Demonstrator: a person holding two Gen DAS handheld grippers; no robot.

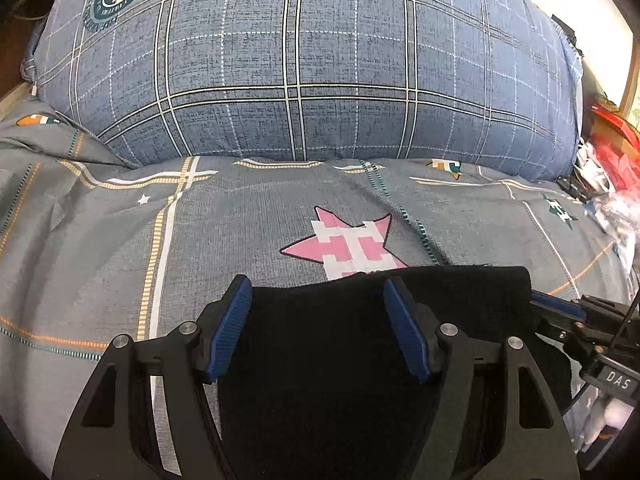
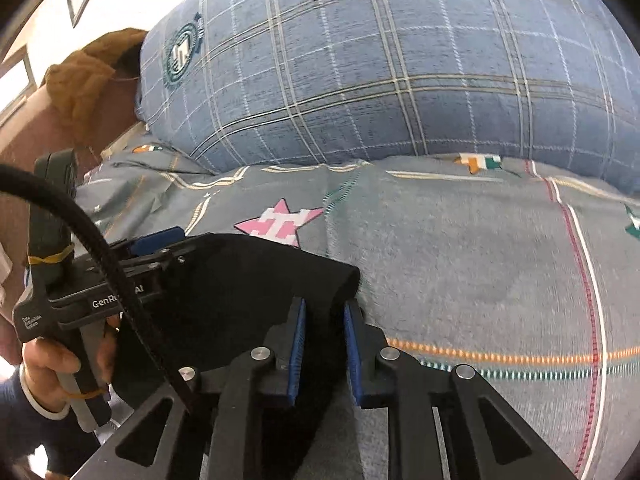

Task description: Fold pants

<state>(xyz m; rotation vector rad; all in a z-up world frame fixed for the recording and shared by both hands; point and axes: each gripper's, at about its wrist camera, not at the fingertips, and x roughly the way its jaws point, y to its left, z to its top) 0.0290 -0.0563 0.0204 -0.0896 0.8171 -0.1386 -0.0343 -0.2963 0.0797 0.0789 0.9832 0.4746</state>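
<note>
big plaid pillow (image 1: 304, 60) lies just beyond the black pants (image 1: 320, 360).

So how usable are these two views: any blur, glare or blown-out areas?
Left wrist view: sharp, heavy fisheye bending the pillow; the top right corner is blown out white; the black pants show no texture. Right wrist view: the sheet at right is smeared by motion blur; the upper left is overexposed; the pants are again featureless black.

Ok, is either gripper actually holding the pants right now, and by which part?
The right gripper is pinching the black pants at their right-hand edge. The left gripper is open over the pants' far edge, gripping nothing.
</note>
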